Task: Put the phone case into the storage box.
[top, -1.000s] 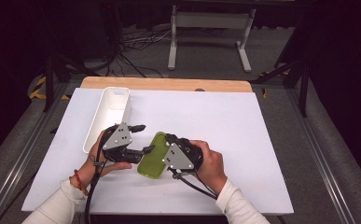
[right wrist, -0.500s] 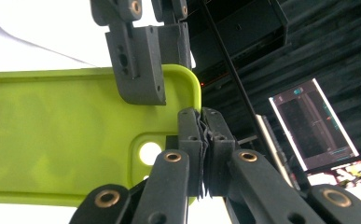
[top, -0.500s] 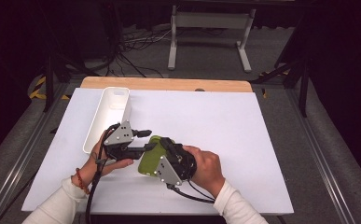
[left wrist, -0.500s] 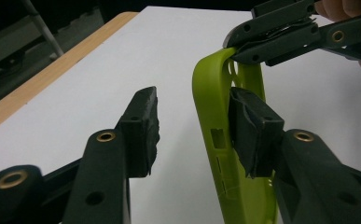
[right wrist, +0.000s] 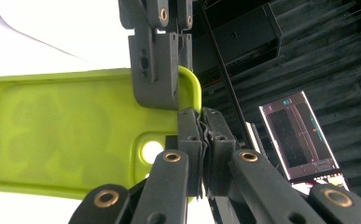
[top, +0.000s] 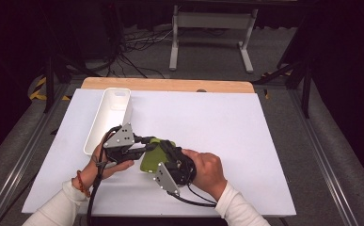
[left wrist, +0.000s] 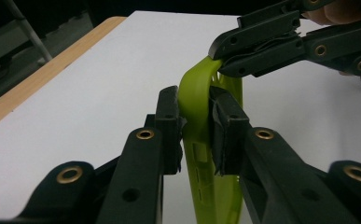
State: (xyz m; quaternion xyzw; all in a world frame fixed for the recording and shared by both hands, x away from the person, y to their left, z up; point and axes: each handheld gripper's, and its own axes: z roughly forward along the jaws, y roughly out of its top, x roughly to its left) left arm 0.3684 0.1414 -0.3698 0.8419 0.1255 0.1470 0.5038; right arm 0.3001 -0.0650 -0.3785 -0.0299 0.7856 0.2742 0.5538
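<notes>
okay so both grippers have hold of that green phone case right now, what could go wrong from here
1. The left gripper and right gripper both pinch thin rim edges of the green phone case; if they pull apart, the soft rim could bend or slip free.
2. The two grips sit close together, so the fingers may knock each other.
3. A dropped case may miss the white tray.

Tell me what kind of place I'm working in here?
Probably a lab or test workshop: a white table framed by metal rails, loose cables on the grey floor behind it, black curtains all around, and a lit screen nearby.
</notes>
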